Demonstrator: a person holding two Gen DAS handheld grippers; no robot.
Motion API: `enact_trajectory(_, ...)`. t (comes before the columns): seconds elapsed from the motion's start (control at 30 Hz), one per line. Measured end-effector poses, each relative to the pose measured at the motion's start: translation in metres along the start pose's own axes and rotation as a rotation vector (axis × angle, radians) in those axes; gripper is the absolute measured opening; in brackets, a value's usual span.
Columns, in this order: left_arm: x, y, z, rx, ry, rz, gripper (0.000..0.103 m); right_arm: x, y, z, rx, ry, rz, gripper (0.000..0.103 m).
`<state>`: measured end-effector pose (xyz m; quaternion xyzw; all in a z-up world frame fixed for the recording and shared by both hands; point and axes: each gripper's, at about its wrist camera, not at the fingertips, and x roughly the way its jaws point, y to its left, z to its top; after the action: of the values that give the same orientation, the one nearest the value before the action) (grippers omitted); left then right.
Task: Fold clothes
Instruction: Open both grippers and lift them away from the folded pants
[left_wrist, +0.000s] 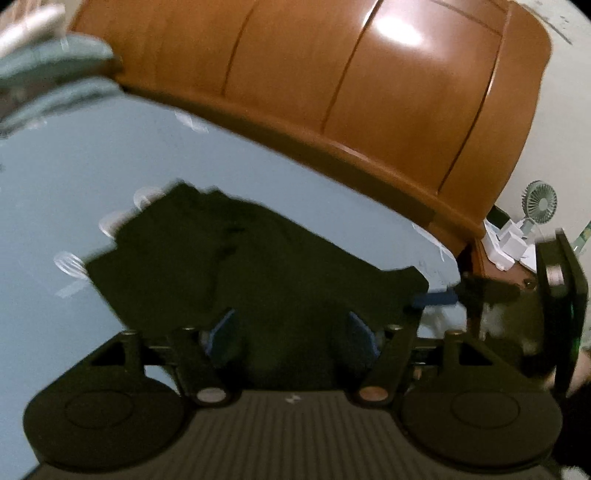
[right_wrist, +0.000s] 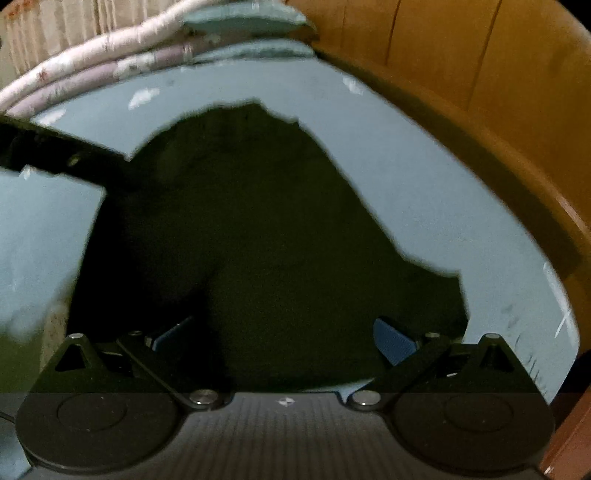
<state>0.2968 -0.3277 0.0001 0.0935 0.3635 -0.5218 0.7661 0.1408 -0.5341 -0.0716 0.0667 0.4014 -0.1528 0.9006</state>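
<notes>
Dark garment (right_wrist: 258, 229) spread on a pale blue sheet (right_wrist: 424, 192), bunched into a peak toward the far edge. Right gripper (right_wrist: 284, 336) above its near hem, blue pads (right_wrist: 391, 339) standing wide apart, gripping nothing. Left gripper (right_wrist: 66, 155) reaching in at the garment's left edge. Folded quilts (right_wrist: 92, 62) at the far left corner, wooden headboard (right_wrist: 498, 92) along the right edge.

A bed (right_wrist: 399, 173) covered by a pale blue sheet (left_wrist: 74, 177) is seen. A dark garment (right_wrist: 258, 221) is spread flat on it. Folded quilts (right_wrist: 92, 62) and blue pillows (right_wrist: 243, 22) are stacked at its far edge.
</notes>
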Motion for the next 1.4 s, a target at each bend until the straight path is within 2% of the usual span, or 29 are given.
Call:
enact_trajectory(0.13,-0.038,0.008,-0.016,0.04,-0.037,0.123,0.074,0.006,0.003,0.025,0.047,-0.073,0.054,0.103)
enact_trajectory(0.37,-0.087,0.038,-0.06,-0.012,-0.02,0.29,0.08,0.047,0.036,0.039,0.007,-0.048,0.151,0.103)
enact_trajectory(0.43,-0.1,0.046,-0.071,-0.049,-0.032,0.313,0.08,0.061,0.041,0.039,-0.012,-0.017,0.13,0.103)
enact_trajectory(0.53,-0.119,0.055,-0.084,-0.083,-0.061,0.34,0.084,0.064,0.047,0.04,-0.026,-0.019,0.112,0.103)
enact_trajectory(0.6,-0.131,0.056,-0.091,-0.065,-0.097,0.368,0.094,0.06,0.047,0.043,0.006,0.001,0.098,0.103)
enact_trajectory(0.77,-0.151,0.053,-0.097,0.007,-0.172,0.425,0.098,0.025,0.062,0.044,0.053,-0.016,0.066,0.103)
enact_trajectory(0.9,-0.166,0.05,-0.108,0.018,-0.265,0.432,0.102,-0.005,0.086,0.037,0.063,-0.022,0.005,0.103)
enact_trajectory(0.93,-0.169,0.051,-0.109,0.016,-0.263,0.412,0.102,-0.012,0.093,0.034,0.073,-0.021,-0.009,0.103)
enact_trajectory(1.07,-0.176,0.059,-0.112,-0.002,-0.204,0.324,0.102,-0.036,0.116,0.019,0.13,-0.007,-0.043,0.103)
enact_trajectory(1.4,-0.182,0.062,-0.129,-0.016,-0.127,0.232,0.102,-0.074,0.169,-0.017,0.181,0.094,-0.078,0.103)
